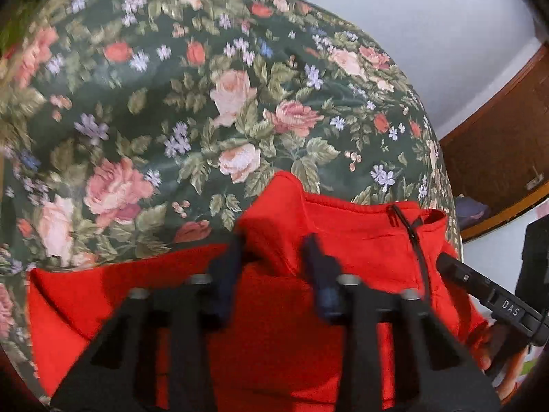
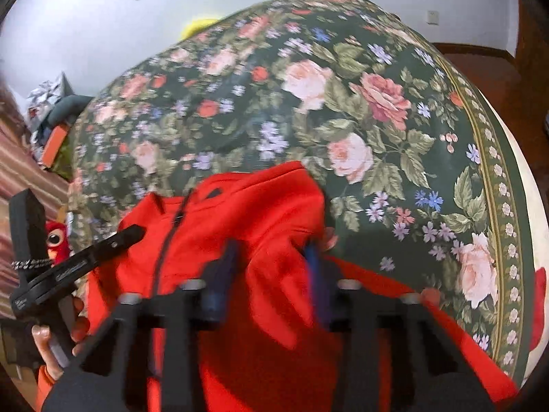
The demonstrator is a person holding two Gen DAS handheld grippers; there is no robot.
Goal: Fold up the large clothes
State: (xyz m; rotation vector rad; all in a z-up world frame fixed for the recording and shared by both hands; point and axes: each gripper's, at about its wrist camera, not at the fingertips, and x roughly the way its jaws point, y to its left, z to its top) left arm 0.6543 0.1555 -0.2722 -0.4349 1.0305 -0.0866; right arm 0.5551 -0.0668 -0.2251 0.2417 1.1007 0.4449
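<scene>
Red fleece jacket [image 1: 343, 247] with a dark zip [image 1: 417, 243] down the front, lying on a floral bedspread [image 1: 171, 120] towards its near edge, much of it bunched under the two grippers. Looks soft, thick and rather limp. Rises into a peak between each pair of fingers, with a flatter panel trailing off to the left in the left wrist view. Zip apparently done up, though too blurred to be sure.

Left gripper [image 1: 276, 257]: fingers drawn in on a ridge of the red cloth, seemingly pinching it, the contact softened by motion blur. Right gripper [image 2: 271, 264]: much the same, narrowed on a hump of jacket beside the zip, apparently clamped. Both tools near each other, on the same stretch of garment.

Probably mid-fold: reads as a side panel or edge picked up, ready to be carried across the body of the jacket. Next, most likely: lift both pinches together, keep them level, lay the cloth flat over the zip side, then release without dragging. Worth watching for thick fleece slipping or doubling unevenly.

Beyond the bedspread: pale wall [image 1: 411, 17], brown wooden furniture [image 1: 497, 144], and a red plush toy [image 2: 55, 240] off the left edge in the right wrist view.
</scene>
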